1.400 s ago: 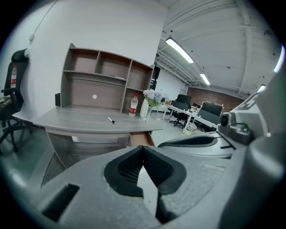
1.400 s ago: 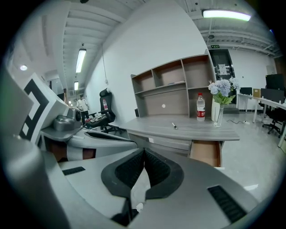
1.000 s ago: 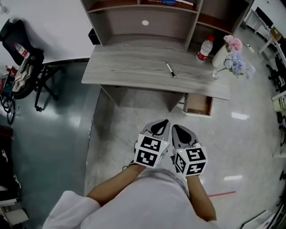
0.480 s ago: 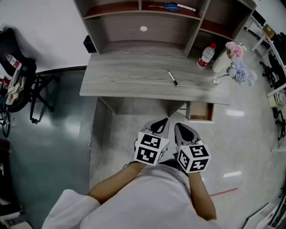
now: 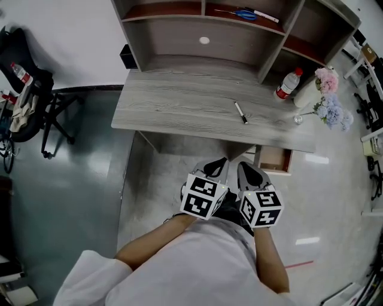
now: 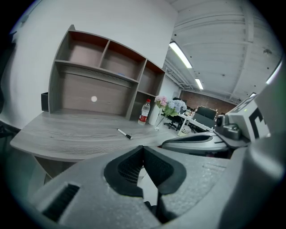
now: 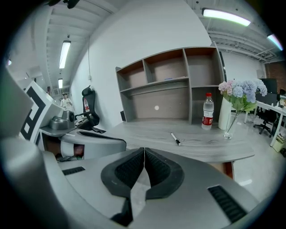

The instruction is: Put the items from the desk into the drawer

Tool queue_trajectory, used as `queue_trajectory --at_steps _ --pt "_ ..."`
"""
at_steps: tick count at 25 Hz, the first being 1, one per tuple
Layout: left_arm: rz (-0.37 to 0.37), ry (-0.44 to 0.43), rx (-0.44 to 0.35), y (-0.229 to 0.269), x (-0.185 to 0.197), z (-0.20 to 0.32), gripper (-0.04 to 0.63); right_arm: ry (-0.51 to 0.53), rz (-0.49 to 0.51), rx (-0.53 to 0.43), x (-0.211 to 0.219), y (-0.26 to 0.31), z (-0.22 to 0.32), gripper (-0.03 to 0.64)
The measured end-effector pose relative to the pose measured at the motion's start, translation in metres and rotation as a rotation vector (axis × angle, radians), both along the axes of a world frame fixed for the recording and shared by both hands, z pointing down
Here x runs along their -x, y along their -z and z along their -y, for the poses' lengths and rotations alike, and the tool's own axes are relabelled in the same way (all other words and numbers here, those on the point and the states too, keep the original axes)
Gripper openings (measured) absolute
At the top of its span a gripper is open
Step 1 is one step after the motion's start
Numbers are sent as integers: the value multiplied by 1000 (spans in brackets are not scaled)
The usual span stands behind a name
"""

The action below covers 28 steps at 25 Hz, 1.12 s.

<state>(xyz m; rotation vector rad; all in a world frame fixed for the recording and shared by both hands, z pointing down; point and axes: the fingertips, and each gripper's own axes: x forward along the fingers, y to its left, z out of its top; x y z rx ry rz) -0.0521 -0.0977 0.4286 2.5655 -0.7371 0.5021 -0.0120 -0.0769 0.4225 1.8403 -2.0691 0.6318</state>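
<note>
A black-and-white marker pen [image 5: 240, 112] lies on the grey wooden desk [image 5: 179, 101], right of its middle. It shows too as the pen [image 6: 124, 133] in the left gripper view and the pen [image 7: 175, 139] in the right gripper view. Under the desk's right end a drawer [image 5: 274, 160] stands pulled open. My left gripper [image 5: 219, 162] and right gripper [image 5: 243, 166] hang side by side in front of the desk, well short of it. Both are shut with nothing between the jaws.
A water bottle [image 5: 288, 84], a white vase and a glass with flowers [image 5: 328, 104] stand at the desk's right end. The hutch's top shelf holds blue scissors [image 5: 244, 14] and a pen. A black office chair [image 5: 27, 98] stands at the left.
The view has drifted a little so the desk sits slightly right and closer. Both grippers stay shut, side by side, at the same place before my body.
</note>
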Motion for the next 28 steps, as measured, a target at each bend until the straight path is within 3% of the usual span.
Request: queue_trajectory --at_steps 15,28 --pt "62 48 6 -21 -60 86 2 70 -76 60 -70 -35 96 3" --pt "111 165 50 -42 -96 138 2 146 -45 158 -108 -84 151 5"
